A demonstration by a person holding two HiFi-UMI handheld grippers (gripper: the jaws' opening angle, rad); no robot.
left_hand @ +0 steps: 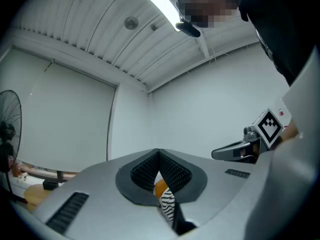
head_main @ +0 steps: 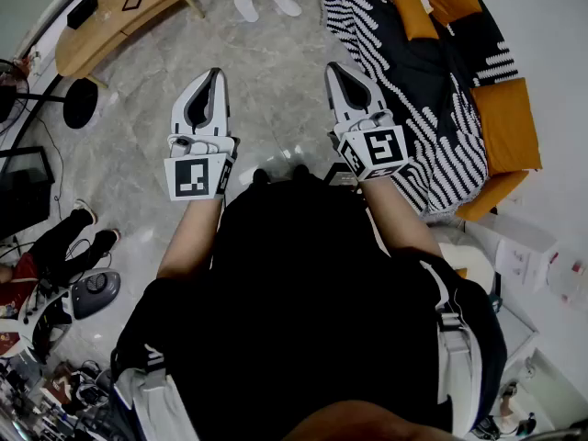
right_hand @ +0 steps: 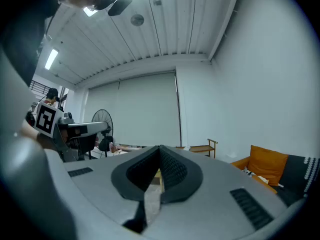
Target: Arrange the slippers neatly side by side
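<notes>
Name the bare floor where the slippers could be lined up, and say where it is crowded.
Free: the grey floor between the wooden table and the striped sofa, just nearer the person than the white slippers. Crowded: the left edge, around the round black base and the clutter below it.

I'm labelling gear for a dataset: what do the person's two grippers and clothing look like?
The left gripper and right gripper are tapered white-grey shells with dark ribbed pads, each carrying a cube of black-and-white square markers and thin cables. The person wears a black top.
</notes>
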